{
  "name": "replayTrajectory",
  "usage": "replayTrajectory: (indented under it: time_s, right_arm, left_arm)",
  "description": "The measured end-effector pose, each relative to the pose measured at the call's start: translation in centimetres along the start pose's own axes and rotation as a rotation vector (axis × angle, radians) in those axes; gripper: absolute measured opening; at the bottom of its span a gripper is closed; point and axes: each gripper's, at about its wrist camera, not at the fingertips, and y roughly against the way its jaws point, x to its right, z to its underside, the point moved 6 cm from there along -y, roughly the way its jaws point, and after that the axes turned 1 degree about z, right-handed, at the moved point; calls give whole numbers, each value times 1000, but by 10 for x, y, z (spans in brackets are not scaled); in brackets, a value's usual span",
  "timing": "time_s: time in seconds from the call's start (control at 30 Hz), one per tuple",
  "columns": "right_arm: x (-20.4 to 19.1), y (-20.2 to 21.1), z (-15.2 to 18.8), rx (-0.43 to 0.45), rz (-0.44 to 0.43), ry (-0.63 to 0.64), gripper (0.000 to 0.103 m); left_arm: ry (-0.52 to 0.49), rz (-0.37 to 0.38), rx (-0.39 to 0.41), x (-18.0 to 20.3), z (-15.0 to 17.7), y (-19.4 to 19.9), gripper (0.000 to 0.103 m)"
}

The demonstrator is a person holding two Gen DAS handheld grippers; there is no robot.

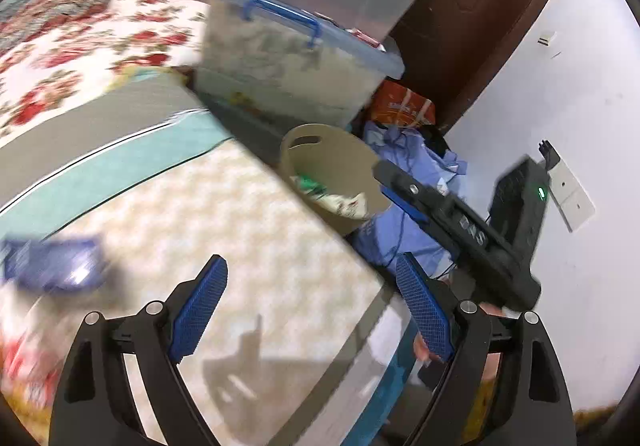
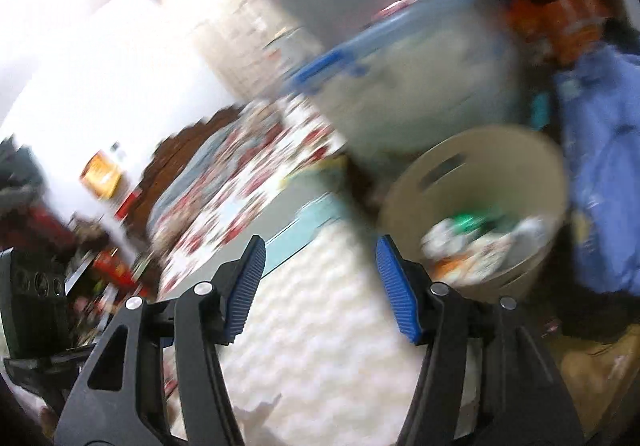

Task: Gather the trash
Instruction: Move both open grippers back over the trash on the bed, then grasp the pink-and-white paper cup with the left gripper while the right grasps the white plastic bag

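A beige bin (image 1: 352, 150) stands on the floor just past the mattress corner, with green and white wrappers (image 1: 340, 200) inside. My left gripper (image 1: 312, 258) hovers open over the quilted mattress (image 1: 280, 246), nothing between its blue pads. A blurred blue packet (image 1: 52, 262) lies on the mattress to its left. In the right wrist view my right gripper (image 2: 320, 240) is open and empty, left of the bin (image 2: 500, 166) and its trash (image 2: 472, 242). A white crumpled scrap (image 2: 260, 414) shows below its jaws.
Stacked clear storage boxes (image 1: 296, 58) with blue lids rise behind the bin. Blue clothes (image 1: 404, 166) and an orange bag (image 1: 404, 106) are piled to its right by a brown door (image 1: 472, 26). A floral quilt (image 1: 80, 46) covers the bed's far side.
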Motion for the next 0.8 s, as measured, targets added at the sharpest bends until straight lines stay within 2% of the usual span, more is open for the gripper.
replayTrajectory:
  time_s: [0.1, 0.17, 0.23, 0.33, 0.43, 0.53, 0.6, 0.63, 0.73, 0.8]
  right_arm:
    - [-39, -16, 30, -76, -66, 37, 60]
    - [-65, -29, 54, -138, -102, 68, 60]
    - [-85, -40, 73, -190, -124, 88, 60]
    - [-110, -55, 97, -272, -164, 110, 60]
    - [-138, -63, 114, -324, -198, 155, 60]
    - [-165, -68, 130, -350, -215, 208, 60]
    - [-178, -74, 138, -369, -220, 229, 60]
    - [-184, -76, 143, -378, -224, 232, 60]
    - [-195, -82, 150, -395, -228, 248, 60]
    - [-200, -86, 154, -405, -224, 265, 60]
  left_arm:
    - [45, -36, 50, -37, 28, 51, 82]
    - [88, -93, 97, -69, 41, 86, 82]
    - [123, -191, 150, -106, 50, 121, 82]
    - [174, -382, 194, -166, 64, 163, 84]
    - [214, -487, 169, -217, 79, 182, 86]
    - [234, -499, 121, -243, 88, 179, 86]
    - [282, -490, 78, -258, 93, 174, 86]
    - [324, -465, 73, -265, 96, 174, 86]
    - [444, -353, 130, -280, 107, 183, 84]
    - [525, -252, 158, -289, 109, 185, 76]
